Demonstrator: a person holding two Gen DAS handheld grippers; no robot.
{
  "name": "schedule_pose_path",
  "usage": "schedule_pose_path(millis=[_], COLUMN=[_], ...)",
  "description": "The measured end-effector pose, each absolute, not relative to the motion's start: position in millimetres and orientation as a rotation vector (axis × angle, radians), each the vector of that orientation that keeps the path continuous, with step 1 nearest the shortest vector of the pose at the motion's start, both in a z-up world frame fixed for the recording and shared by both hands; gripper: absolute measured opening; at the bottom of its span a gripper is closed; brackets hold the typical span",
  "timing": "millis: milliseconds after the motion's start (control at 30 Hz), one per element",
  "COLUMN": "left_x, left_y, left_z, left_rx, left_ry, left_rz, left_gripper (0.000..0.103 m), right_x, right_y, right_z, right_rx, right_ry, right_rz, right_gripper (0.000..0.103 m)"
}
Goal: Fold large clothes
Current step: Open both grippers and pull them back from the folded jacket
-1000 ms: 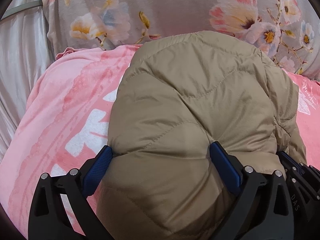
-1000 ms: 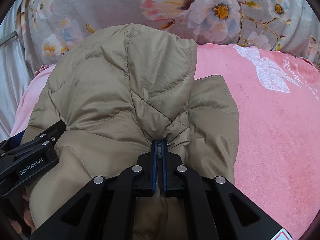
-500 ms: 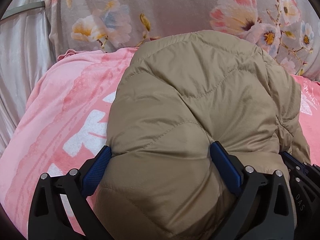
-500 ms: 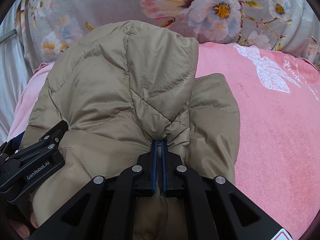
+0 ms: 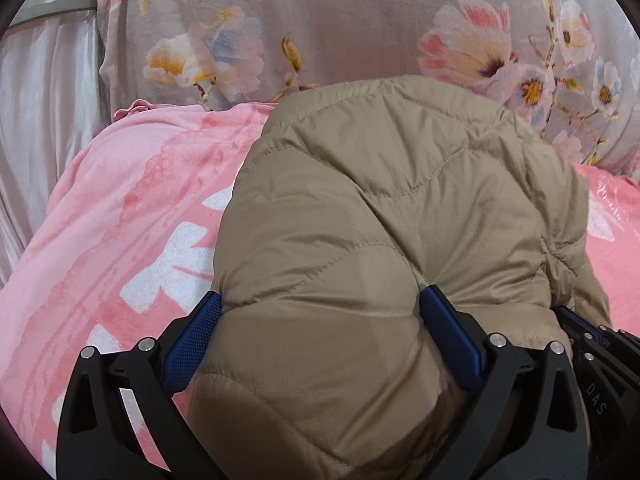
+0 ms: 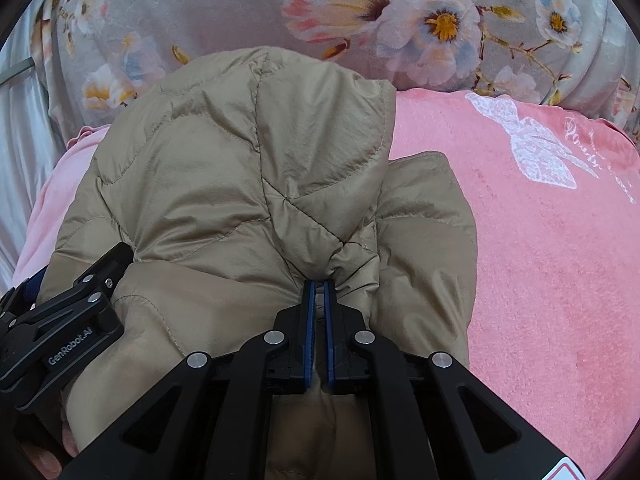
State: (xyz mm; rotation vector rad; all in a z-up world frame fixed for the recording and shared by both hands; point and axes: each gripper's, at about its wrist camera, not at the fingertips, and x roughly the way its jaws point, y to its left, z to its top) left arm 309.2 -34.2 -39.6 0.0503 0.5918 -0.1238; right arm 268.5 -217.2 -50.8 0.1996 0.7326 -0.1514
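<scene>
A tan quilted puffer jacket (image 5: 400, 208) lies bunched in a thick folded bundle on a pink blanket (image 5: 120, 220). My left gripper (image 5: 320, 312) stands wide open, its blue pads (image 5: 196, 336) on either side of the bundle's near end, the padded cloth bulging between them. My right gripper (image 6: 319, 288) is shut on a pinched fold of the jacket (image 6: 240, 168) at its near right side. The left gripper's body (image 6: 68, 320) shows at the left of the right wrist view, close beside the right one.
A grey floral cover (image 6: 400, 20) rises behind the jacket. Pale curtain cloth (image 5: 36, 112) hangs at the far left. The pink blanket (image 6: 560, 260) with a white butterfly print stretches to the right.
Both grippers and the jacket have shifted slightly away and upward in view. The holds are unchanged.
</scene>
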Motion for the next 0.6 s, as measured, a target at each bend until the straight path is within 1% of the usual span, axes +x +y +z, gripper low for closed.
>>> schedule_pose_path(millis=[33, 67, 100, 133, 167, 200, 267, 367, 500, 600], left_x=[306, 301, 294, 287, 278, 267, 250, 228, 206, 197], left_y=[-30, -27, -23, -20, -17, -14, -9, -3, -3, -4], left_z=[-38, -37, -35, -33, -30, -27, -21, -13, -15, -25], left_rx=[0.035, 0.024, 0.018, 0.017, 0.021, 0.028, 0.038, 0.057, 0.117, 0.141], left_ry=[0.586, 0.579, 0.571, 0.563, 0.55, 0.54, 0.538, 0.56, 0.652, 0.694], left_rz=[-0.132, -0.134, -0.137, -0.138, -0.136, -0.132, -0.134, -0.127, -0.09, -0.05], left_gripper=[0.097, 0.097, 0.097, 0.097, 0.097, 0.096, 0.096, 0.096, 0.096, 0.096], right_x=[266, 263, 257, 252, 241, 232, 216, 187, 163, 160], right_y=[-217, -217, -216, -214, -214, -215, -220, -226, -219, -211], right_z=[-49, -46, -43, -39, -33, -29, -22, -14, -9, -17], right_rx=[0.2, 0.197, 0.185, 0.176, 0.174, 0.185, 0.235, 0.278, 0.24, 0.18], right_ry=[0.726, 0.718, 0.715, 0.714, 0.702, 0.692, 0.693, 0.709, 0.757, 0.796], right_rz=[-0.153, -0.16, -0.171, -0.185, -0.203, -0.208, -0.185, -0.162, -0.16, -0.183], right_gripper=[0.004, 0.006, 0.014, 0.019, 0.028, 0.035, 0.037, 0.039, 0.039, 0.039])
